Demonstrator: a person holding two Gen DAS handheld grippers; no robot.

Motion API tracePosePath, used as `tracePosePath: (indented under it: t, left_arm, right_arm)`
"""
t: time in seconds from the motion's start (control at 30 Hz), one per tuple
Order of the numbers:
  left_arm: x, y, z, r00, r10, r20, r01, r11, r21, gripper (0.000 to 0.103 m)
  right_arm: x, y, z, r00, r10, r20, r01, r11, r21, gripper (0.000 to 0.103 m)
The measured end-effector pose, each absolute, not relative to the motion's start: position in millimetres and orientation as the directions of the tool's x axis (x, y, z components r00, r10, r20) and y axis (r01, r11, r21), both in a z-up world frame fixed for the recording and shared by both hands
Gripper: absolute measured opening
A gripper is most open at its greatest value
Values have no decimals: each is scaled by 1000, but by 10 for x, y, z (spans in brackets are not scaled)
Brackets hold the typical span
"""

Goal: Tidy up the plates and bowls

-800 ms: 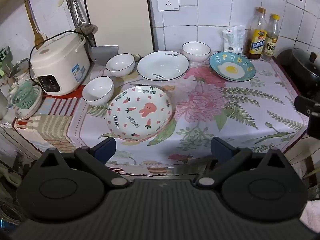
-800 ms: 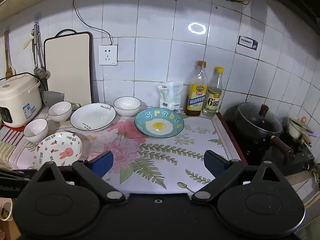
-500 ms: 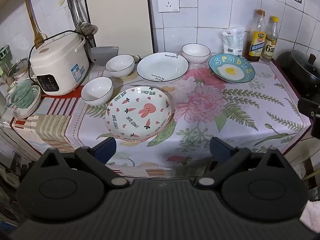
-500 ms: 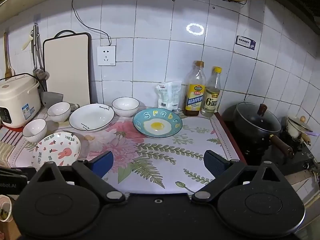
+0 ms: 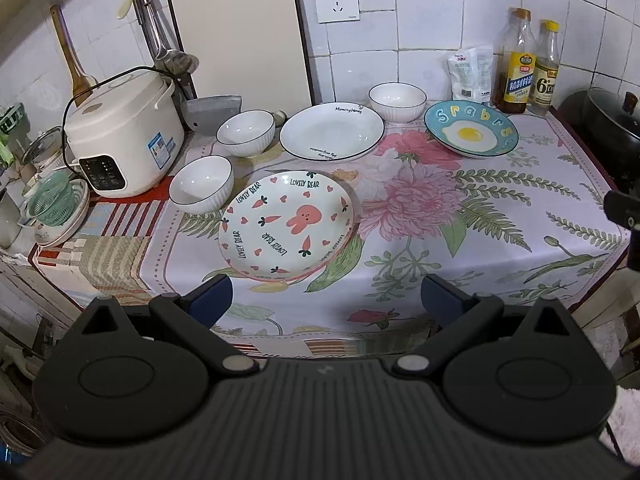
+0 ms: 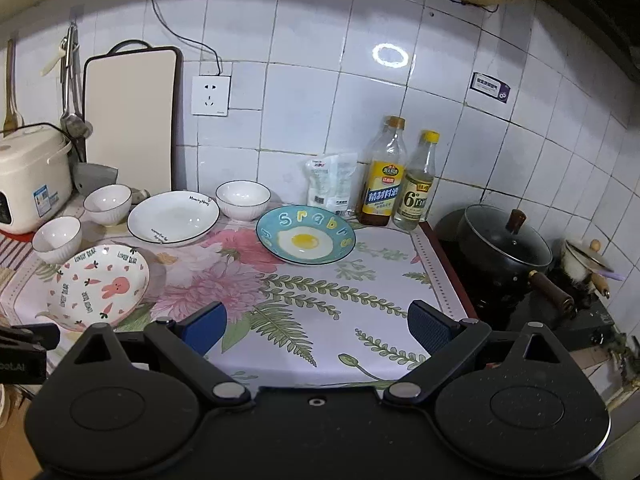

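Both my tongs hang wide apart with nothing between them: the left gripper (image 5: pixel 324 298) just short of the bunny plate (image 5: pixel 286 226), the right gripper (image 6: pixel 318 326) over bare flowered cloth (image 6: pixel 304 300). That plate lies near the front edge. It looks like glazed ceramic, stiff, slick and breakable, so I judge the raised rim the only hold. Behind stand three ribbed white bowls (image 5: pixel 201 189), a white plate (image 5: pixel 332 131) and a blue egg plate (image 6: pixel 306 240).
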State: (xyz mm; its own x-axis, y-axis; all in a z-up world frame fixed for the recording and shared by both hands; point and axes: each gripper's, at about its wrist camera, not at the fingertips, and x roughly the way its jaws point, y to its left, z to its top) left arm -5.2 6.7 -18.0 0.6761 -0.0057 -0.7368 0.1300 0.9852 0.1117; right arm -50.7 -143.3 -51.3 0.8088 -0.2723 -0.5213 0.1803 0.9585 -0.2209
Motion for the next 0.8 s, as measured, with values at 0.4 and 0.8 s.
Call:
tracePosePath:
  t: [0.4,0.8]
  left_arm:
    - [-46,167,-167,684,-2,-730,108,989,98,102]
    - [-116,231,-149,716,-18,-698,103,991,81,103]
  right_arm:
    - [-450,-1327,-604,789,-208,-578,118,975,-190,99]
    - [-420,-1285,-635,776,-163,-609,86,984,-153,99]
